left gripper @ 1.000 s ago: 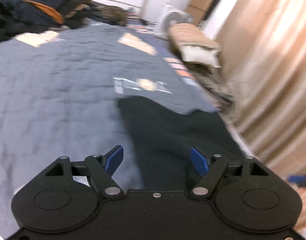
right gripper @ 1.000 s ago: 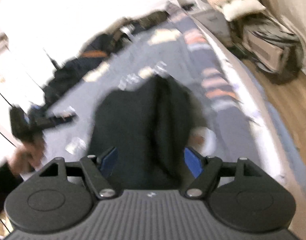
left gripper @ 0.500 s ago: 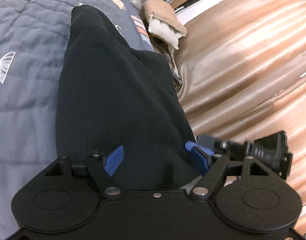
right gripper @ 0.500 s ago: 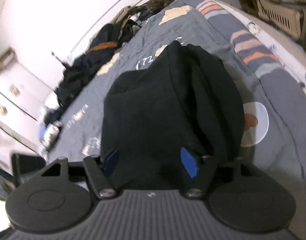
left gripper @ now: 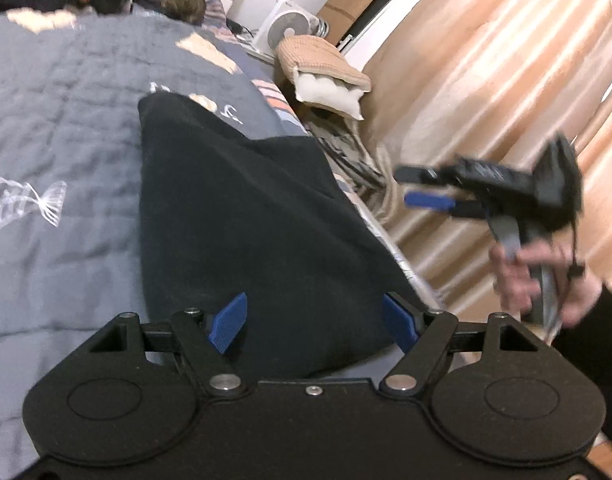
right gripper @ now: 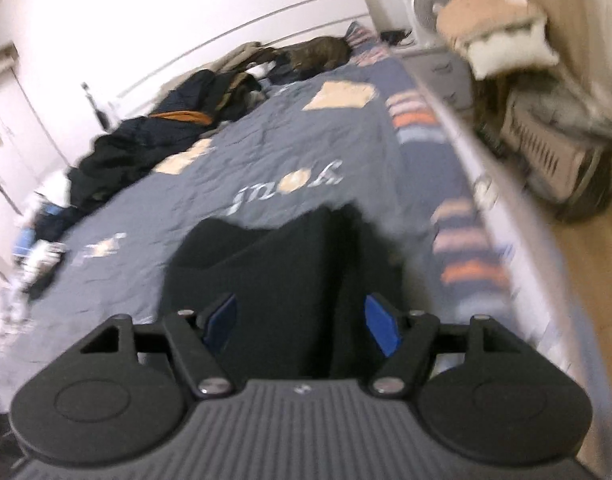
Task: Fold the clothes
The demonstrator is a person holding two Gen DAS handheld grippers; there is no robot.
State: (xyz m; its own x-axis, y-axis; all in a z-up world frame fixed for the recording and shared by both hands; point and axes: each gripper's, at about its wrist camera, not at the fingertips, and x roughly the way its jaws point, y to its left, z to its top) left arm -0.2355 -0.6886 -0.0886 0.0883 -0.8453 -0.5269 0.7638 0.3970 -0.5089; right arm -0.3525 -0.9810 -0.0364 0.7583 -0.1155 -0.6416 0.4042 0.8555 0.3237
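A black garment (left gripper: 241,216) lies folded on the blue-grey bedspread (left gripper: 57,120) near the bed's right edge; it also shows in the right wrist view (right gripper: 289,280). My left gripper (left gripper: 316,326) is open and empty, just above the garment's near end. My right gripper (right gripper: 301,324) is open and empty above the garment's near end. In the left wrist view the right gripper (left gripper: 422,188) hangs in the air to the right of the bed, held by a hand (left gripper: 546,276).
A pile of dark clothes (right gripper: 153,136) lies at the far side of the bed. A fan (right gripper: 430,4), a cushion (left gripper: 326,76) and a basket (right gripper: 546,140) stand beside the bed on the right. Beige curtains (left gripper: 486,80) hang there.
Both grippers have pulled back from the garment. The right gripper has risen and moved off to the right of the bed. The garment lies still.
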